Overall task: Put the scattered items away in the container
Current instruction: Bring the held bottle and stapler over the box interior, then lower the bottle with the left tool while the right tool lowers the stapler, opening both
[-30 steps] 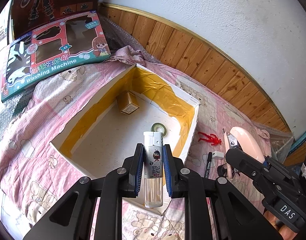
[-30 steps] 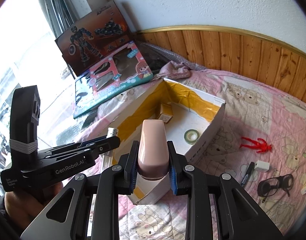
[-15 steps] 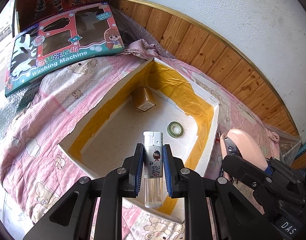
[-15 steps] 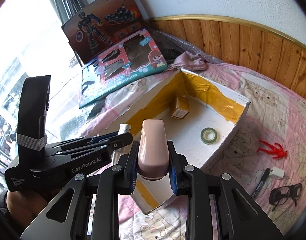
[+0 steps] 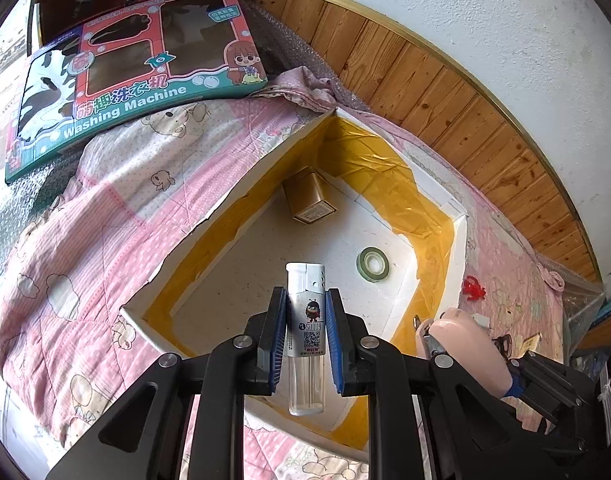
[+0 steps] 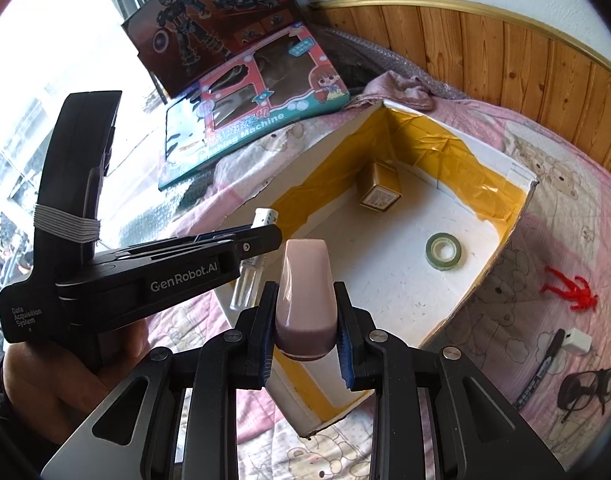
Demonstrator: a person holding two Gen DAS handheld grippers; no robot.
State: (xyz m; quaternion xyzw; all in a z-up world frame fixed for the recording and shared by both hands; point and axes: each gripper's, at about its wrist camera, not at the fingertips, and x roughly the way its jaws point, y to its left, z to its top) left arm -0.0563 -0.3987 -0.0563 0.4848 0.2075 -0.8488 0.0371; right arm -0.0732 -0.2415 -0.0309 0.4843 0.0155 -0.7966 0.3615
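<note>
My left gripper is shut on a clear lighter with a silver label, held upright above the near end of the white foam box lined with yellow tape. Inside the box lie a small gold carton and a green tape roll. My right gripper is shut on a smooth pink oblong item over the box's near corner. The left gripper with the lighter shows beside it, held by a hand.
On the pink quilt right of the box lie a red toy figure, a white plug, a black pen and black glasses. Two toy cartons lean at the back left. A wooden wall panel runs behind.
Both grippers have travelled left and forward over the box, which now fills more of each view. The lighter and the pink item stay clamped as before.
</note>
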